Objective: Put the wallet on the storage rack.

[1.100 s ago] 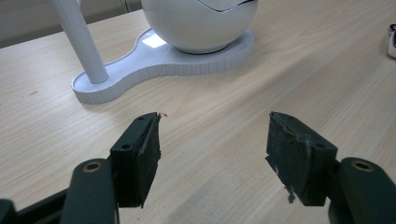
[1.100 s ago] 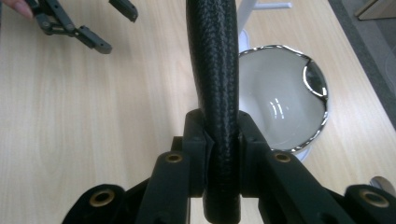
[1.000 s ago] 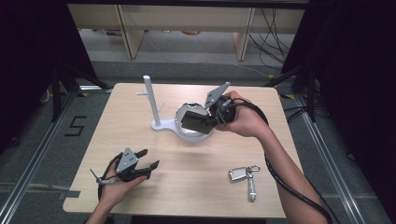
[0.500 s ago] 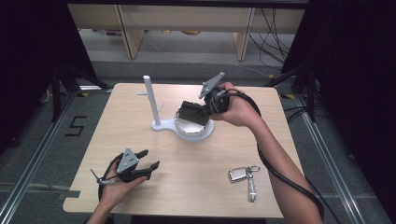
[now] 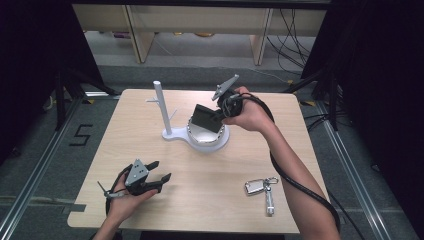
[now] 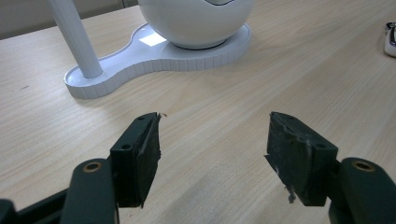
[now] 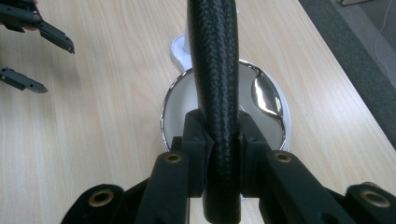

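My right gripper is shut on a flat black leather wallet, held tilted just above a white bowl with a chrome rim. In the right gripper view the wallet stands edge-on, clamped between the jaws, with the bowl's rim below it. The bowl sits on a white base with an upright post. My left gripper rests open in the hand at the table's front left. Its jaws stand wide apart over bare wood in the left gripper view, a short way from the bowl.
A silver key fob with keys lies at the front right of the wooden table. The post has small side pegs. Dark frames and floor rails surround the table, and a cable trails from my right gripper along the forearm.
My right hand has shifted a little toward the far side of the table with the wallet, which stays over the bowl. The left hand has kept still.
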`<state>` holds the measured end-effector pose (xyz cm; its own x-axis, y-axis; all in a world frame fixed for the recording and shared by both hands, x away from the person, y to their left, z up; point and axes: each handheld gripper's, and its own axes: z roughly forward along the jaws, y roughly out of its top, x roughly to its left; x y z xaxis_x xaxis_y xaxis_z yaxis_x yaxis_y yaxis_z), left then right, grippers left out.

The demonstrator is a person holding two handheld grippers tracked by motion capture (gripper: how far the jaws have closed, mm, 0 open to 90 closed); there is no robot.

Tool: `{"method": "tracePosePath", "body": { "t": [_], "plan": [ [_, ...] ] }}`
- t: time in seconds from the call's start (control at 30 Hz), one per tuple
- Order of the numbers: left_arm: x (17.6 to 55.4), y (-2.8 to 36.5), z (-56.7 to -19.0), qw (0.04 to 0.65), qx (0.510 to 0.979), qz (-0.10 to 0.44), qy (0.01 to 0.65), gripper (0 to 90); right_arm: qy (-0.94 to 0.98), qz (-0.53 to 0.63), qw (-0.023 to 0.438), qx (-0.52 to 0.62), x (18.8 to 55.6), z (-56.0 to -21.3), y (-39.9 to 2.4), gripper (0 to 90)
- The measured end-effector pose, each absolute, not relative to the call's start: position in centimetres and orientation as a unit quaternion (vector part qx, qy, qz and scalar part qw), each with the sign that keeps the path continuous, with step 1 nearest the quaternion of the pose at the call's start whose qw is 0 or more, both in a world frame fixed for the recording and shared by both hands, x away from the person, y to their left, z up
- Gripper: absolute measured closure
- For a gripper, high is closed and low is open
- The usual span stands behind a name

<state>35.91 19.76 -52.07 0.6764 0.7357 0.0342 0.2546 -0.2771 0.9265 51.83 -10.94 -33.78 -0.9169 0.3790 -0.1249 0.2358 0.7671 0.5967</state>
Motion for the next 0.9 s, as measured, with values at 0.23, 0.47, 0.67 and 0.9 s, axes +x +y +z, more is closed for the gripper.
{"method": "tracePosePath", "body": {
  "t": [0.23,0.47,0.67,0.9],
  "plan": [
    [35.8,19.7,-52.1,0.501,0.767,0.237,0.324,34.3,0.931,0.298,0.116,0.175,52.6,-34.8,-10.6,78.0],
    [35.8,19.7,-52.1,0.503,0.765,0.236,0.325,34.2,0.935,0.289,0.101,0.177,53.1,-35.7,-10.1,77.8],
    [35.8,19.7,-52.2,0.504,0.764,0.237,0.326,34.3,0.936,0.286,0.078,0.193,53.2,-36.5,-9.9,77.3],
    [35.8,19.7,-52.2,0.503,0.764,0.236,0.326,34.2,0.932,0.286,0.069,0.21,53.9,-37.5,-9.9,75.8]
  ]
}}
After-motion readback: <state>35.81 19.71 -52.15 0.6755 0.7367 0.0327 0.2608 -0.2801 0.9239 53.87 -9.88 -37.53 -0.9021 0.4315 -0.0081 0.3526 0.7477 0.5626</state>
